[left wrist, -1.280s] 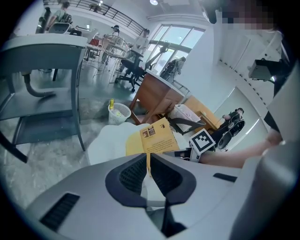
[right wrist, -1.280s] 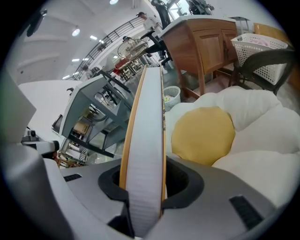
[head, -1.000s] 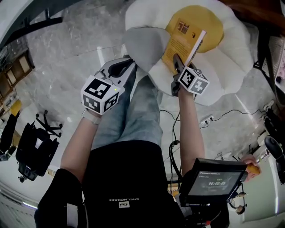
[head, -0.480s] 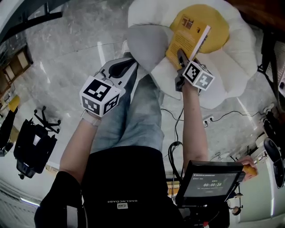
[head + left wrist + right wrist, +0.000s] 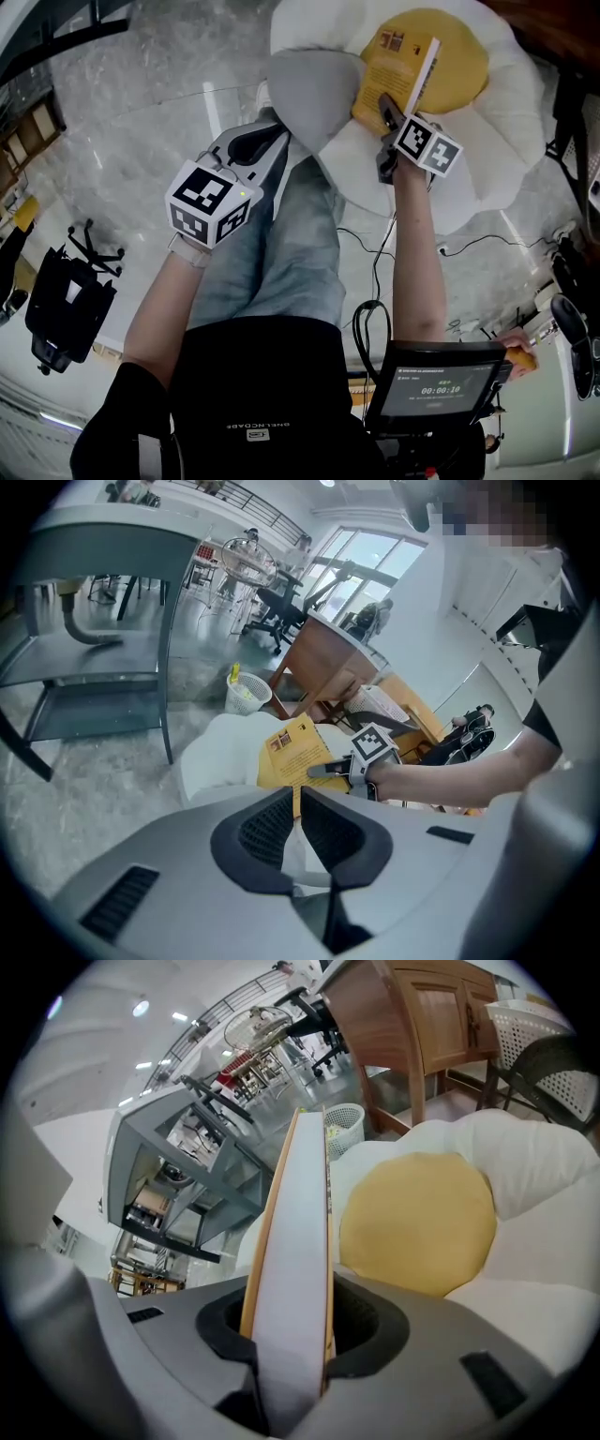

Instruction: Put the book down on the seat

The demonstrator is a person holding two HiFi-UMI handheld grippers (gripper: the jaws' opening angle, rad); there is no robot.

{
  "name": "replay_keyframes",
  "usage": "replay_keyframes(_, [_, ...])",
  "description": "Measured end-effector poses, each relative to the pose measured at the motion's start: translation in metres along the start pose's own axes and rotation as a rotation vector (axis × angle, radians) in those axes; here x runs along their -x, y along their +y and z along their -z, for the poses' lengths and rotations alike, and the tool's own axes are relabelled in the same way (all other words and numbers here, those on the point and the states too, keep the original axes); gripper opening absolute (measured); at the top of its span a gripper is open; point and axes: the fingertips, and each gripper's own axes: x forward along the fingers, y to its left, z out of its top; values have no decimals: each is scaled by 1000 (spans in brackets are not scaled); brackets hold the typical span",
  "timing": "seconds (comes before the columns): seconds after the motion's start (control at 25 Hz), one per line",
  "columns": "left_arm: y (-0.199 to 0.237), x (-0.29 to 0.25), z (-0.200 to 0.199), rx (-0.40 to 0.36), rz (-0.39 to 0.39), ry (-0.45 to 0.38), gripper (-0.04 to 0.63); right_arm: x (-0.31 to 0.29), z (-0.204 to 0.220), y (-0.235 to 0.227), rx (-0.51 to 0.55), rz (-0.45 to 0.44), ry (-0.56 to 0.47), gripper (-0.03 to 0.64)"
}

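Holding the book [image 5: 398, 66] by its near end, the right gripper [image 5: 384, 101] has its jaws clamped on both covers; in its own view the book [image 5: 295, 1269] stands edge-on between the pads, page block facing the camera. Against the earlier head frames, gripper and book have shifted farther out and a bit right, so the book now sits over the left part of the yellow centre [image 5: 459, 52] of the white seat [image 5: 487, 150]. The book is tilted, right edge raised; can't tell if it touches the cushion. The left gripper [image 5: 255, 141] sits at near left over the person's leg, same spot as before, jaws drawn together with nothing between them. From the left gripper view the book [image 5: 295, 752] shows beyond its jaws.
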Motion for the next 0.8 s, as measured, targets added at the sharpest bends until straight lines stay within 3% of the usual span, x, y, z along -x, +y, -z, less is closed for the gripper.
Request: replay_keyframes(0.8, [16,-18,24,39,13,18,15,-40,-6,-37,-138,-42,98,163])
